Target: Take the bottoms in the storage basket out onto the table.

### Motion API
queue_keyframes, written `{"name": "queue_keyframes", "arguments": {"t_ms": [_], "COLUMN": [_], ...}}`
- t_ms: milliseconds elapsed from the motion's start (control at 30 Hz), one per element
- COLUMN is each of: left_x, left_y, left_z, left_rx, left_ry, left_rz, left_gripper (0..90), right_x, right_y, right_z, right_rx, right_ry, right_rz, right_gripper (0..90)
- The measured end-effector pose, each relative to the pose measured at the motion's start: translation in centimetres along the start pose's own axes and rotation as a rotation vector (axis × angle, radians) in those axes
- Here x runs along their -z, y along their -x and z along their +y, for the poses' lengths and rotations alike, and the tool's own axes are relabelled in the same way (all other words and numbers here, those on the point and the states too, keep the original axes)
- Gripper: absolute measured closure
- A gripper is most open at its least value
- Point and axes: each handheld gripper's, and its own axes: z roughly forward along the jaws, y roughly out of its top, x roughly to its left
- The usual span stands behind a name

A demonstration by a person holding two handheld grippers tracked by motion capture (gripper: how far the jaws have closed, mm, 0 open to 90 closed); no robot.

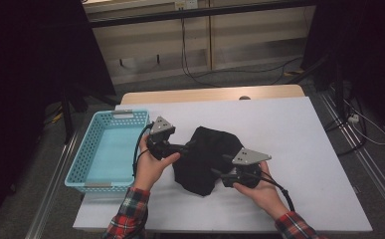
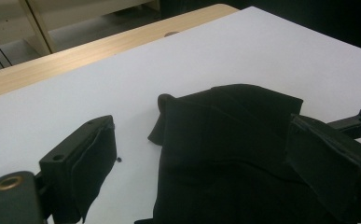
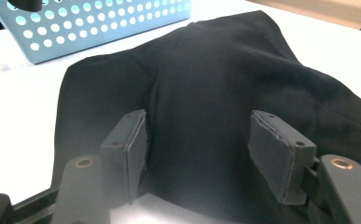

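A black cloth (image 1: 206,160) lies crumpled on the white table (image 1: 289,129), near its front middle. My left gripper (image 1: 190,145) reaches the cloth's left edge from beside the basket. In the left gripper view its jaws stand wide apart, and the left gripper (image 2: 204,126) is open, with one jaw on the bare table and the other over the cloth (image 2: 225,140). My right gripper (image 1: 221,167) meets the cloth's front right edge. In the right gripper view the right gripper (image 3: 199,116) is open, its pads on either side of a flat stretch of cloth (image 3: 206,88) without pressing it.
A light blue perforated basket (image 1: 80,164) stands at the table's left edge, seemingly with nothing in it; its wall (image 3: 99,28) is close behind the cloth. A wooden strip (image 1: 205,94) runs along the far edge. White surface stretches to the right and back.
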Motion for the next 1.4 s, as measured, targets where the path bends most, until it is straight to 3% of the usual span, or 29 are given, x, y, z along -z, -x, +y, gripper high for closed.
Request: {"name": "queue_keyframes", "arguments": {"t_ms": [667,1067,1167,1400], "left_x": [0.4,0.6,0.6,0.6], "left_y": [0.0,-0.1,-0.1,-0.3], "left_z": [-0.1,0.1,0.2,0.1], "left_rx": [0.001,-0.012,-0.005,-0.003], "left_ry": [0.007,0.014,0.018,0.015], "left_rz": [-0.003,-0.002,-0.003,0.002], "left_gripper": [9.4,9.5,9.5,9.4], "right_x": [-1.1,-2.2,-2.2,-2.0], "right_y": [-0.9,-1.3,-1.2,-0.9], "right_z": [0.7,0.7,0.7,0.7], "right_rx": [-0.035,-0.019,0.013,-0.007], "right_ry": [-0.011,-0.071,-0.086,-0.091], "right_rz": [0.038,0.048,0.045,0.046], "right_gripper": [49.2,77.1,87.1,89.9]}}
